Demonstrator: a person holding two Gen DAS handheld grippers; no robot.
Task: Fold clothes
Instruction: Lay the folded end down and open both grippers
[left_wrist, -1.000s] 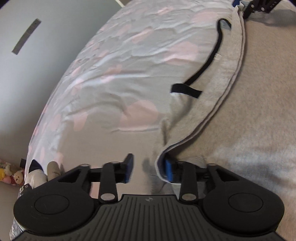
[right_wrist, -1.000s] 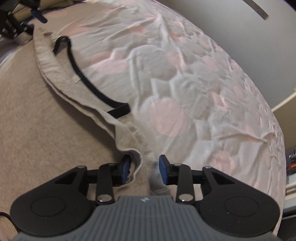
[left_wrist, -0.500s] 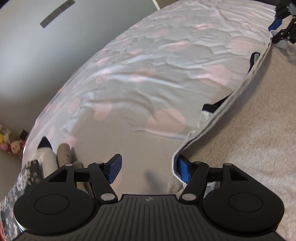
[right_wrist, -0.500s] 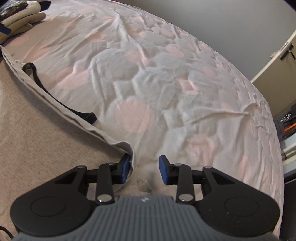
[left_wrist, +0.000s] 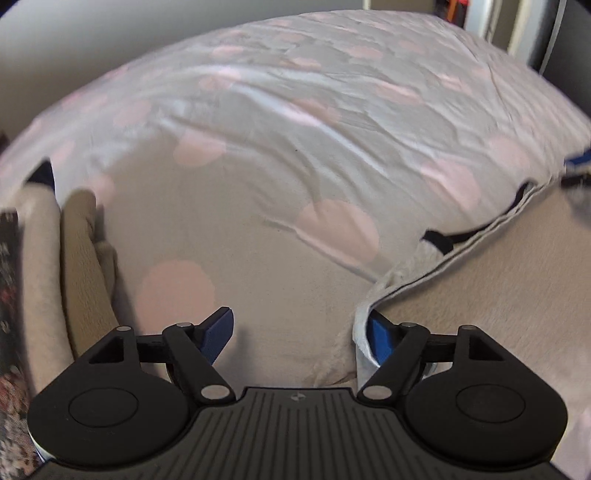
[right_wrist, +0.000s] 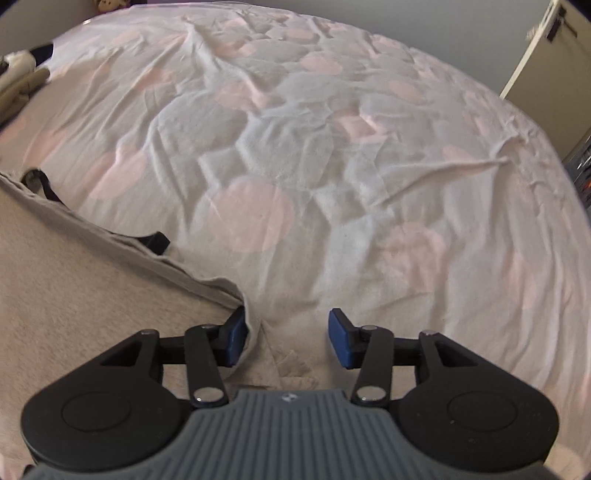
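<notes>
The beige garment (left_wrist: 498, 295) is lying spread on the bed's pink-dotted sheet (left_wrist: 295, 147), its hemmed edge with a black strap (right_wrist: 155, 240) running between the two grippers. The left gripper (left_wrist: 299, 334) is spreading its fingers wide, the hem resting against the right-side pad only. The right gripper (right_wrist: 286, 338) is likewise opening, released, a fabric corner beside its left-side pad.

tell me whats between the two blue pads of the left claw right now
Mostly bare dotted bedsheet. In the left wrist view the left claw is opening, and only the beige garment hem lies against its right-hand pad.
</notes>
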